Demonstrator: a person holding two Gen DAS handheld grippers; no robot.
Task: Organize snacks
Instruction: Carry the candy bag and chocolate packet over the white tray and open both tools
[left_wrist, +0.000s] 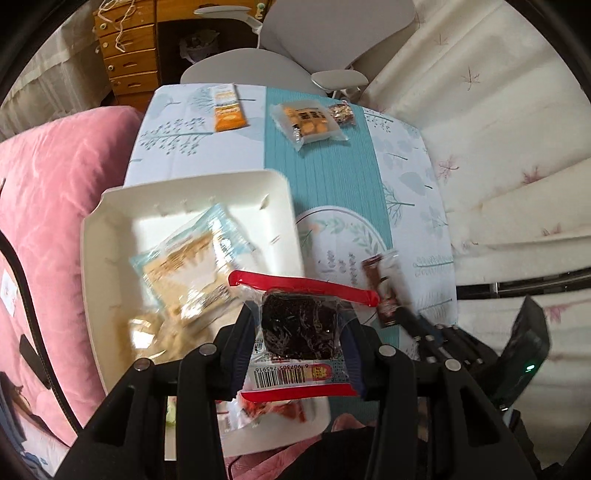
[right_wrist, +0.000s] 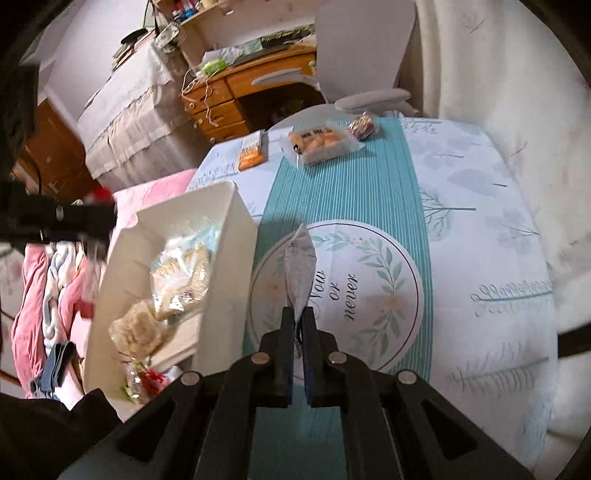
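Observation:
My left gripper (left_wrist: 297, 343) is shut on a clear red-edged packet (left_wrist: 299, 328) with a dark snack inside, held over the near corner of the white box (left_wrist: 110, 229). The box holds several pale snack packets (left_wrist: 188, 266). My right gripper (right_wrist: 299, 321) is shut on a thin brownish packet (right_wrist: 301, 273), seen edge-on above the round print on the tablecloth; the left wrist view shows this packet (left_wrist: 384, 291) from the side. At the table's far end lie an orange bar (right_wrist: 253, 149), a biscuit packet (right_wrist: 321, 144) and a small brown snack (right_wrist: 364, 125).
The white box wall (right_wrist: 236, 221) stands left of the teal cloth stripe (right_wrist: 351, 184). A pink cushion (left_wrist: 48, 206) lies left of the table, white bedding (left_wrist: 498, 166) to its right. Beyond the far edge are a grey chair (left_wrist: 332, 33) and wooden drawers (left_wrist: 129, 55).

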